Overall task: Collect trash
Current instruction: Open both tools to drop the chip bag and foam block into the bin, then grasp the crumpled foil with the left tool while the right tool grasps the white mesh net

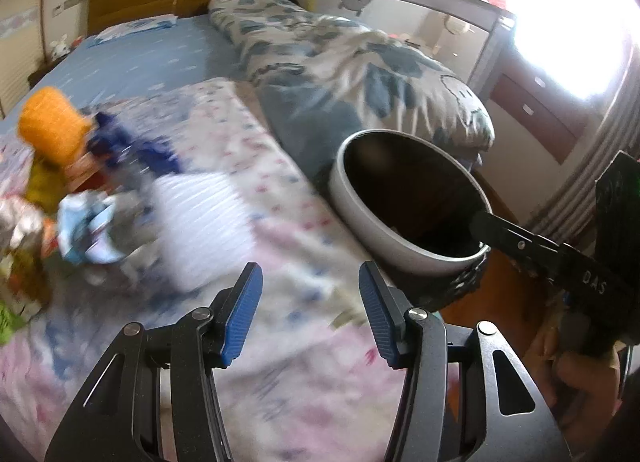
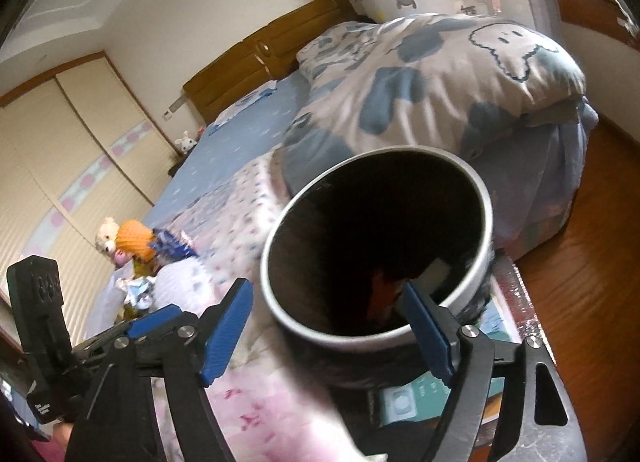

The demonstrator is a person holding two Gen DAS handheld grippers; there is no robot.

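The trash pile (image 1: 100, 197) left of the bin (image 1: 404, 250) is smeared by blur; you can't separate its pieces. You have 1 bin, at the bed (image 1: 300, 246) edge. Its inside is dark: only 1 pale scrap (image 2: 434, 272) and something reddish show. Your left gripper (image 1: 310, 310) is spread, empty. Your right gripper (image 2: 328, 322) is spread across the bin's near rim, gripping nothing.

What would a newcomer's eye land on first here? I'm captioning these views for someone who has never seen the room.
First, the round white bin with a dark inside, beside the bed's edge and filling the right wrist view, one blue pad of the right gripper inside its rim. Next, the heap of crumpled wrappers on the pink floral sheet, far left. The left gripper is open and empty.
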